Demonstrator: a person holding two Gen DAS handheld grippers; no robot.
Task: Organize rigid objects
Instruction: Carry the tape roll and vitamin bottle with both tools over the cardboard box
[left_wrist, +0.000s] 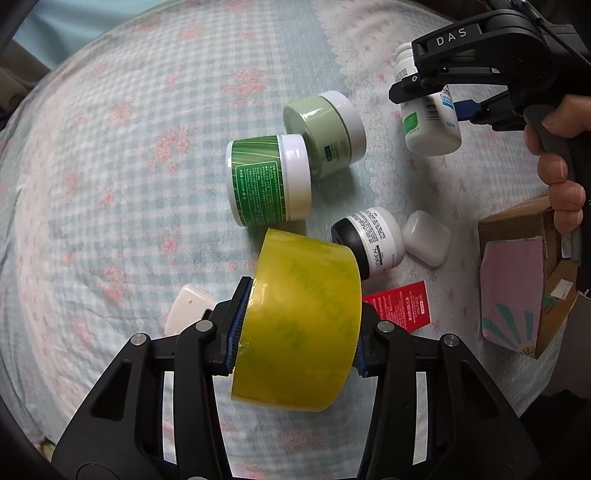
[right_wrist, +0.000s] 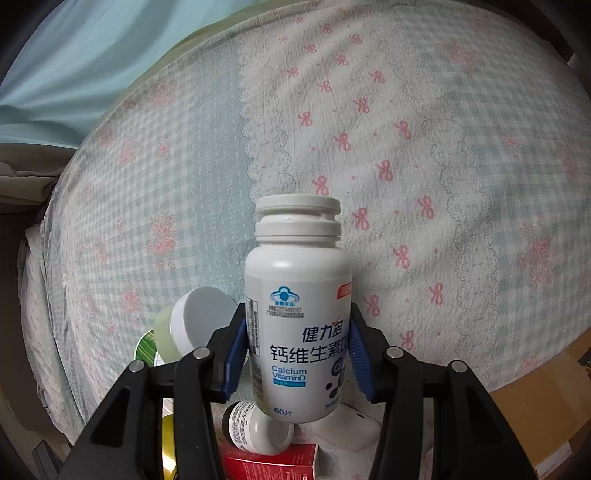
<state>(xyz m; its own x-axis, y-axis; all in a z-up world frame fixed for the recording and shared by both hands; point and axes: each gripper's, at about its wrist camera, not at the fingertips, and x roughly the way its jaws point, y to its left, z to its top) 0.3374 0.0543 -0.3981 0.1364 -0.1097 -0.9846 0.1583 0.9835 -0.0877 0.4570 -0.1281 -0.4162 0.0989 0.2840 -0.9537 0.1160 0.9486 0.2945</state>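
Observation:
My left gripper (left_wrist: 297, 325) is shut on a yellow tape roll (left_wrist: 299, 325) and holds it above the bed. My right gripper (right_wrist: 298, 354) is shut on a white calcium vitamin bottle (right_wrist: 297, 317), lifted off the bed; both show at the upper right of the left wrist view (left_wrist: 430, 114). On the bedsheet lie a dark green jar (left_wrist: 267, 181), a pale green jar (left_wrist: 327, 133), a black-and-white L'Oreal jar (left_wrist: 369, 240), a white earbud case (left_wrist: 426, 238), a red box (left_wrist: 400, 306) and a white case (left_wrist: 188, 306).
A cardboard box (left_wrist: 528, 284) with a pink sheet in it sits at the bed's right edge. The checked bedsheet (left_wrist: 129, 166) stretches left and far. A light blue cover (right_wrist: 74, 66) lies at the far left.

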